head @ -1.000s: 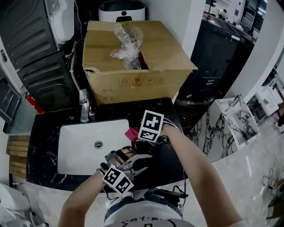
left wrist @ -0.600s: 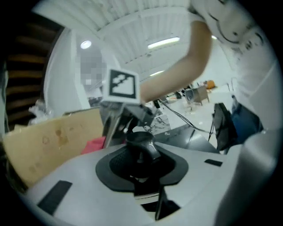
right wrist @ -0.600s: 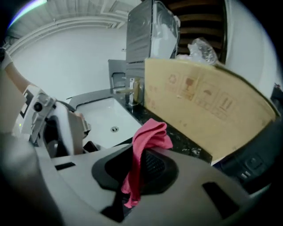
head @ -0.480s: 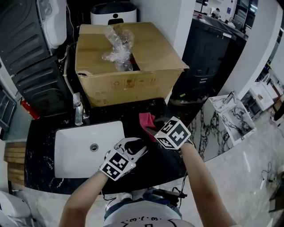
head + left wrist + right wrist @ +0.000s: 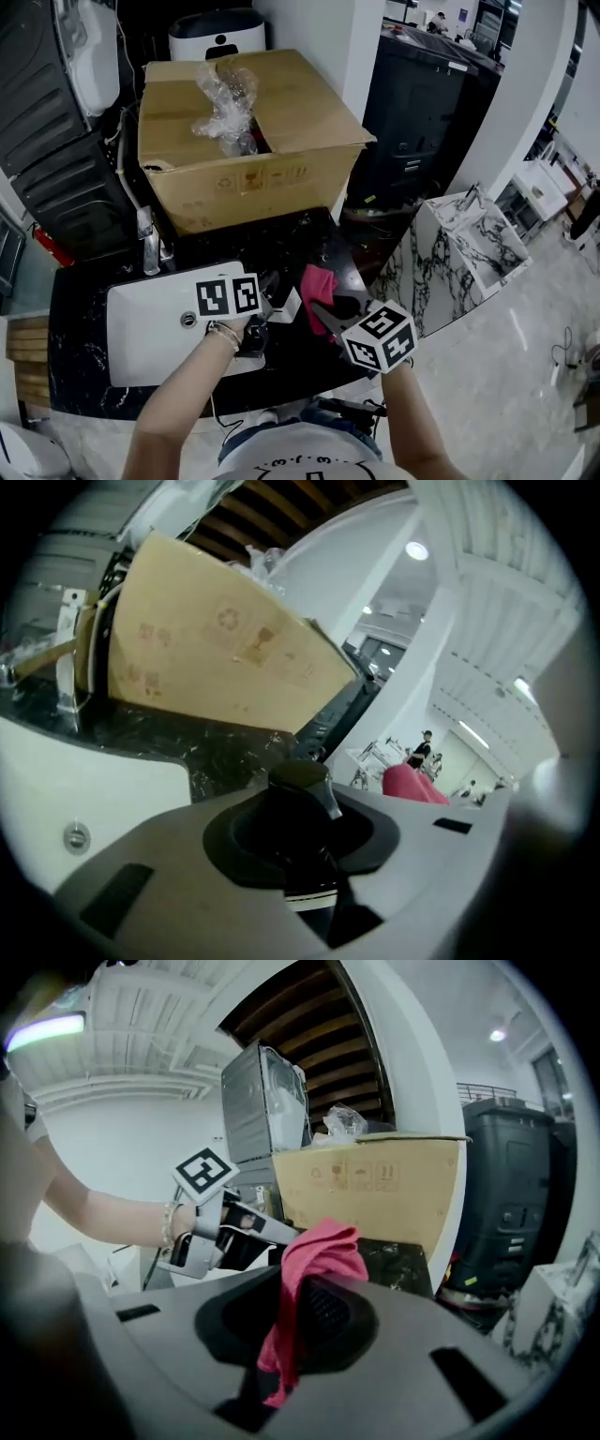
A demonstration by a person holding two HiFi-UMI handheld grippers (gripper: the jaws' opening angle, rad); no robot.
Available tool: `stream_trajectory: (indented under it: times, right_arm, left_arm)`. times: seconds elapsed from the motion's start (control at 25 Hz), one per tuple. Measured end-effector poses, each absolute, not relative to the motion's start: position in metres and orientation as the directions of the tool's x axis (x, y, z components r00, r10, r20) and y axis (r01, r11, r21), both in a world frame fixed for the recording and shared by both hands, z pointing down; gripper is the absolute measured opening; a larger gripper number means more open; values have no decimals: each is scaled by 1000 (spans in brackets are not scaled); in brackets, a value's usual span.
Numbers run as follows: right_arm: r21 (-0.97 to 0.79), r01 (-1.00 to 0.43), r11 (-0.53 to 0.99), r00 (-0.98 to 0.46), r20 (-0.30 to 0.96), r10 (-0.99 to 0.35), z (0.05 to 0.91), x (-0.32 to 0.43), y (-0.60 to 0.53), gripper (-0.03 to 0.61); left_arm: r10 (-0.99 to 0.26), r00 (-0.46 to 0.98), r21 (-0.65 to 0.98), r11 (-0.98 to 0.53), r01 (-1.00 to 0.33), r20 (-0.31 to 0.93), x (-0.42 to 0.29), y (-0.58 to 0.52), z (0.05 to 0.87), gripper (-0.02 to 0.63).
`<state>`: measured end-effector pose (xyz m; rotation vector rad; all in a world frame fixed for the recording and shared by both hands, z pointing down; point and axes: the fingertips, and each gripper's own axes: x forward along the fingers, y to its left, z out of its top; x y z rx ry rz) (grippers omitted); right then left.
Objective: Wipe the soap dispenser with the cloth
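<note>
One cloth (image 5: 317, 286) (pink), one soap dispenser (image 5: 298, 780), one cardboard box (image 5: 244, 178), one sink (image 5: 141, 328).

The pink cloth (image 5: 317, 289) looked soft and matt, the soap dispenser (image 5: 300, 794) dark glossy plastic, the box (image 5: 244, 178) plain brown cardboard, the counter (image 5: 300, 239) polished black stone, the sink (image 5: 141, 328) smooth white.

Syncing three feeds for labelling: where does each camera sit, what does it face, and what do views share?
Head view: on the person's head, steeply down at sink, cardboard box; both forearms, left gripper, right gripper show.
Left gripper view: rides the left gripper, along its fingers gripping the soap dispenser; box beyond.
Right gripper view: rides the right gripper, along fingers pinching the cloth; the left forearm shows.
Shared: all three show the box and cloth.
</note>
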<state>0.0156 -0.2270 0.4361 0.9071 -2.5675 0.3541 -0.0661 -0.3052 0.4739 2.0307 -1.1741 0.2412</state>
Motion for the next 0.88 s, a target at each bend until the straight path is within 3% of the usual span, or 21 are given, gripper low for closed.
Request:
stream_trajectory:
  times: [0.2,0.36,0.76,0.88]
  right_arm:
    - [-117,-584,804,-785,336,-521,440,-28,-208,52]
    - [-81,-618,782,-750,357,-556,455,-49,-230,52]
    - [-108,-779,618,-592,450,-668,497,4,-241,52]
    - [-100,-771,629,-605,422,-675,488,6,-231,52]
  left_arm:
    - [-666,525,688,-24,-725,530,-85,-321,488,101]
    - [-664,502,744,126,-656,554,-96,-325,498,101]
    - [-696,478,814,274,-513,536,-105,-320,511,103]
    - [-703,473,819,283,-500,531,-104,-320,511,101]
